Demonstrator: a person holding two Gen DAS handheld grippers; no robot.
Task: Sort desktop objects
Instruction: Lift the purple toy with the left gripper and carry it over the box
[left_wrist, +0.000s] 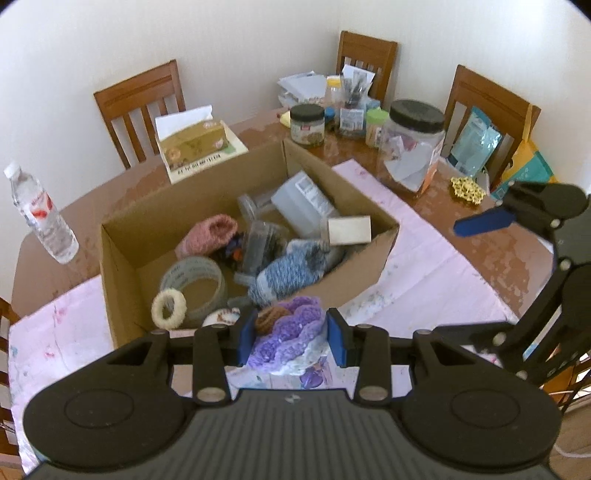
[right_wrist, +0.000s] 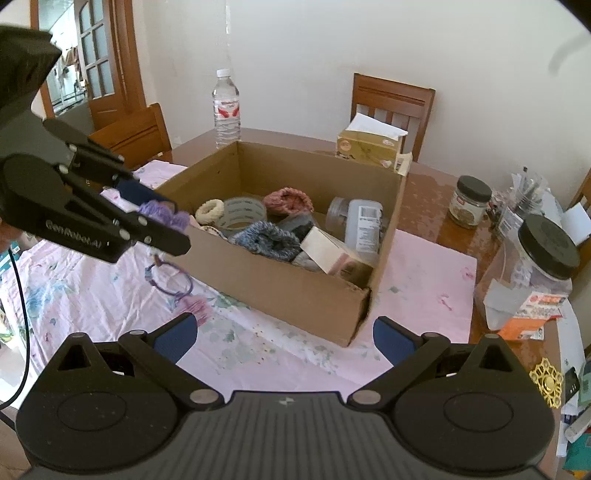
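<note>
Centrally, left claw (left_wrist: 291, 334) gripping purple crocheted piece (left_wrist: 286, 334), hovering at near edge of cardboard box (right_wrist: 280, 288); right claw (right_wrist: 284, 338) gaping empty above cloth-covered surface (right_wrist: 424, 280).

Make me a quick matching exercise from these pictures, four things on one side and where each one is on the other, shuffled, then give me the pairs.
1. purple crochet piece
2. tape roll
3. water bottle
4. gold ornament

A. inside the cardboard box
B. upright on the table, beyond the box
C. held in the left gripper
D. on the bare table beside the big black-lidded jar

Pairs: 1-C, 2-A, 3-B, 4-D
</note>
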